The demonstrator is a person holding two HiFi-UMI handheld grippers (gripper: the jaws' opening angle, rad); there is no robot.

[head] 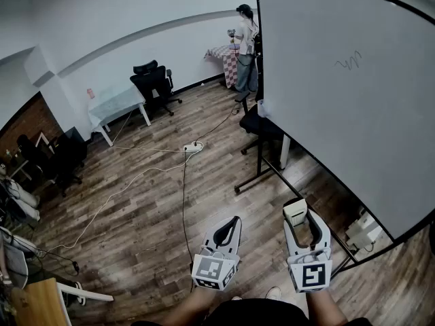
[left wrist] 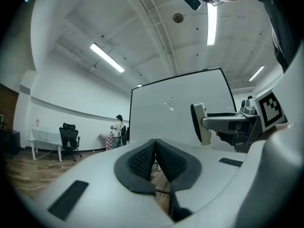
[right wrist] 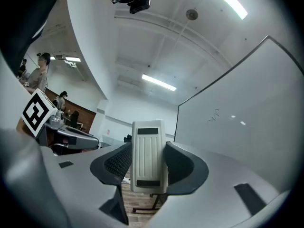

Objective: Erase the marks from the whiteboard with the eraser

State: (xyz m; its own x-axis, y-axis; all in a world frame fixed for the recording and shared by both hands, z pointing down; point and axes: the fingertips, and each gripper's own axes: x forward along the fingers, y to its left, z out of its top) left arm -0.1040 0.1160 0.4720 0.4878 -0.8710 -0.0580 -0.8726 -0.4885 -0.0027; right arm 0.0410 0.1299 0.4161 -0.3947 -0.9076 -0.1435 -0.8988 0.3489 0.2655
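Note:
A large whiteboard [head: 353,94] on a black wheeled stand fills the right of the head view, with a small dark squiggle mark [head: 348,62] near its upper middle. My right gripper [head: 297,214] is shut on a cream-white eraser [right wrist: 148,156], held low in front of the board and well below the mark. The eraser [left wrist: 200,123] also shows in the left gripper view, and the squiggle [right wrist: 214,114] in the right gripper view. Beside it, my left gripper [head: 233,221] is shut with nothing between its pads.
Wooden floor with white and black cables and a power strip [head: 192,146]. A black office chair [head: 155,83] and a white table [head: 115,106] stand by the far wall. A person [head: 246,49] stands at the back by a checkered table. The stand's base bar [head: 265,170] runs along the floor.

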